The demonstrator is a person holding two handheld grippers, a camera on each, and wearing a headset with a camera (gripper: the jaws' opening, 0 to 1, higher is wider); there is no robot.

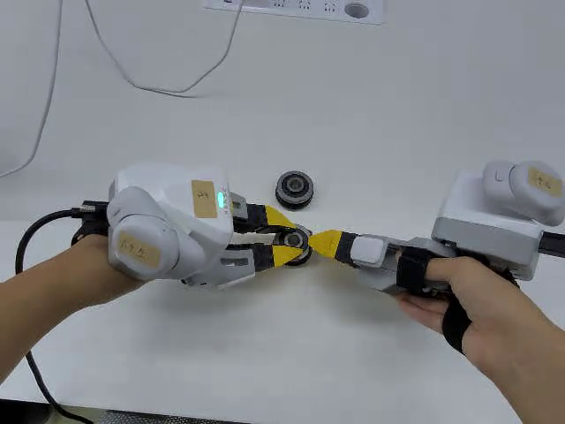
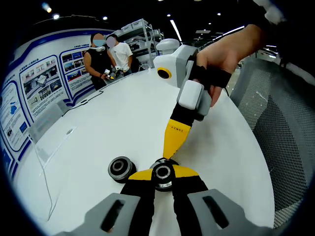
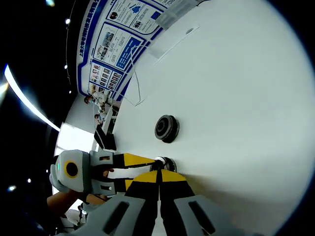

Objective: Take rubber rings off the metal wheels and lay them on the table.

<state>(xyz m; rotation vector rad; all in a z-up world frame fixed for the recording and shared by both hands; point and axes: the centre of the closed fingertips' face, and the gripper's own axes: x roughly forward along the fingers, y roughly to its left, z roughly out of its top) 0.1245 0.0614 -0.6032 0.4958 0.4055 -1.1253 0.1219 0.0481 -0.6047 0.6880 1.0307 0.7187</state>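
- Workbench table: smooth white top, matt with a faint sheen.
- Left gripper, at 9 o'clock in the head view: glossy white plastic shell with yellowish paper-like labels; jaw ends matt yellow and black.
- Right gripper, at 3 o'clock: white plastic over a satin grey body.
- Held wheel, between the left gripper's jaws: bright metal hub, dull black rubber rim.
- Second wheel, at 12 o'clock from it: shiny metal centre, matt black rubber outside.
- Glove: black cloth.
- Cable, at 9 o'clock: matt black jacket.
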